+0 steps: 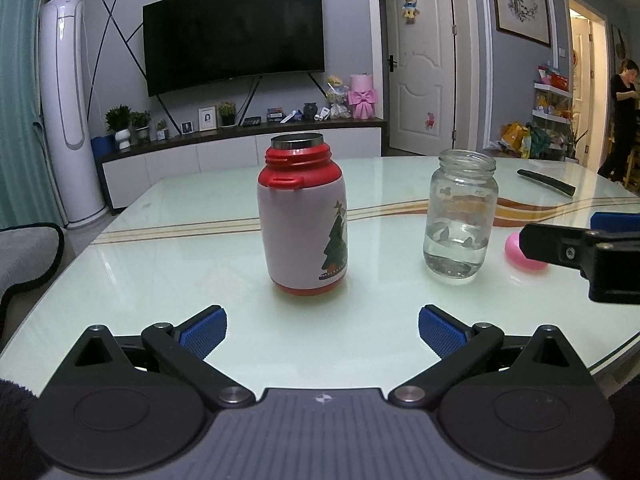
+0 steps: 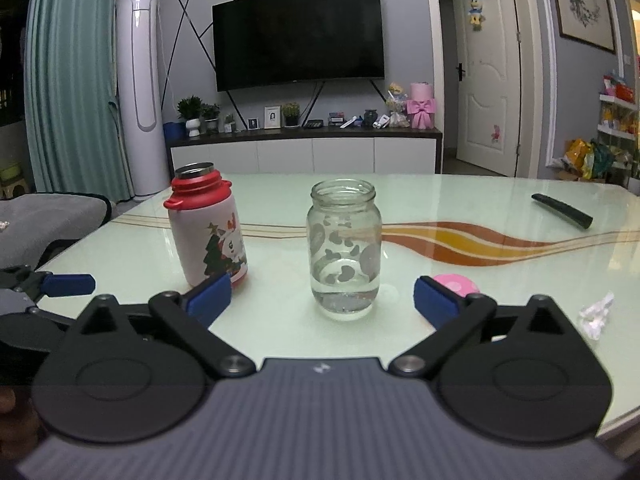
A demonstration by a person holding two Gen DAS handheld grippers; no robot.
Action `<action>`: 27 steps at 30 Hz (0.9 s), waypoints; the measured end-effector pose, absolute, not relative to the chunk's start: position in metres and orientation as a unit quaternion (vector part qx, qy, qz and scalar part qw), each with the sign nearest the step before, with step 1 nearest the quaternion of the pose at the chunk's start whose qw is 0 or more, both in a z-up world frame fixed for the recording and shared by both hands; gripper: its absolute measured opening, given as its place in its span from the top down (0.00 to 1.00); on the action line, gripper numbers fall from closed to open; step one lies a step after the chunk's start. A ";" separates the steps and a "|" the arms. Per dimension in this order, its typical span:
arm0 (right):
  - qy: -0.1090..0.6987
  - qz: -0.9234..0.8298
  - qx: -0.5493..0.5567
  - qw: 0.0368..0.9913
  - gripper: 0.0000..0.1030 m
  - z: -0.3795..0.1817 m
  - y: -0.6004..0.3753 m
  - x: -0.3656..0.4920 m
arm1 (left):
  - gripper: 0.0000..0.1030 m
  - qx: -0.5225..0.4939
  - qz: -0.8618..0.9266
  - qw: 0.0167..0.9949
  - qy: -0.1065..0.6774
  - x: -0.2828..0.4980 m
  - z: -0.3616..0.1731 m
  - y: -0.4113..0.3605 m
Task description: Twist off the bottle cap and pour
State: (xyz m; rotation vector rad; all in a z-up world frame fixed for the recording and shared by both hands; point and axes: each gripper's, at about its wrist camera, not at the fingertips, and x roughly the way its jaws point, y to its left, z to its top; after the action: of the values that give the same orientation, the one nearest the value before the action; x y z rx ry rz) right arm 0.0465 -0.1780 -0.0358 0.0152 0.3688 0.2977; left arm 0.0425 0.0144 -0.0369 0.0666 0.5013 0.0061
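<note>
A red and white bottle (image 1: 303,216) with a Christmas tree print stands upright on the table, its cap off and its steel mouth open. It also shows in the right wrist view (image 2: 208,228). A clear glass jar (image 1: 460,216) with a little water stands to its right; in the right wrist view the jar (image 2: 344,248) is straight ahead. A pink cap (image 1: 520,254) lies on the table right of the jar, also seen in the right wrist view (image 2: 456,284). My left gripper (image 1: 322,330) is open and empty, short of the bottle. My right gripper (image 2: 322,300) is open and empty, short of the jar.
A glossy pale green table (image 1: 200,264) with an orange wave stripe. A black remote (image 2: 562,210) lies far right. A crumpled white tissue (image 2: 596,314) lies near the right edge. A grey cushion (image 2: 44,216) sits off the left edge. A person (image 1: 622,120) stands at the far right.
</note>
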 end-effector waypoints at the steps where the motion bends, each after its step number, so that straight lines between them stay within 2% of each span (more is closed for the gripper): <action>1: 0.184 0.147 0.009 0.972 0.01 -0.036 -0.178 0.044 | 0.00 0.034 0.003 0.968 0.248 0.040 -0.037 0.014; 27: 0.181 0.148 -0.001 0.972 0.00 -0.041 -0.176 0.012 | 0.00 0.019 0.017 0.968 0.248 0.012 -0.027 0.020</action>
State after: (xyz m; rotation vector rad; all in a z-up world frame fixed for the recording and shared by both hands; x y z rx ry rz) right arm 0.0120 -0.1761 -0.0410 -0.0026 0.3648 0.2997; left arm 0.0121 0.0197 -0.0270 0.0386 0.5009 0.0353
